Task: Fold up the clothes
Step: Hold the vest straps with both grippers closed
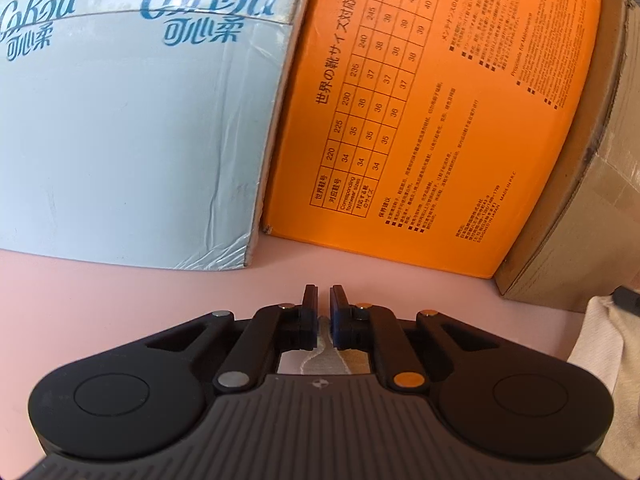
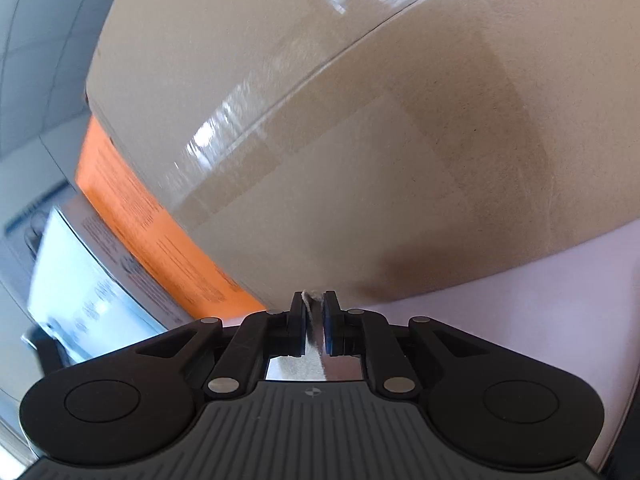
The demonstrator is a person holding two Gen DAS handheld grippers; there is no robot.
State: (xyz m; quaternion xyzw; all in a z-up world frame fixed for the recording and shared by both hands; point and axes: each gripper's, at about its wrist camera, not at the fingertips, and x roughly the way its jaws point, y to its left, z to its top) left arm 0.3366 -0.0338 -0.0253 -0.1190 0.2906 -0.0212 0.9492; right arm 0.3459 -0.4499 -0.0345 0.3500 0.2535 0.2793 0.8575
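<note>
A cream knitted garment (image 1: 604,364) hangs at the right edge of the left wrist view, over the pink table (image 1: 120,300). My left gripper (image 1: 324,294) is shut on a piece of this garment; cloth shows between and below its fingers (image 1: 320,354). In the right wrist view my right gripper (image 2: 314,300) is shut on the garment's edge (image 2: 311,320), whose frayed cream cloth pokes out between the fingertips. The other gripper's tip (image 1: 626,300) shows above the cloth at the right. Most of the garment is hidden under the grippers.
A white CoRou carton (image 1: 132,120), an orange shoe box (image 1: 432,120) and a brown cardboard box (image 1: 600,200) stand side by side along the far edge. The brown box (image 2: 340,140) is very near the right gripper. The pink table (image 2: 520,300) extends right.
</note>
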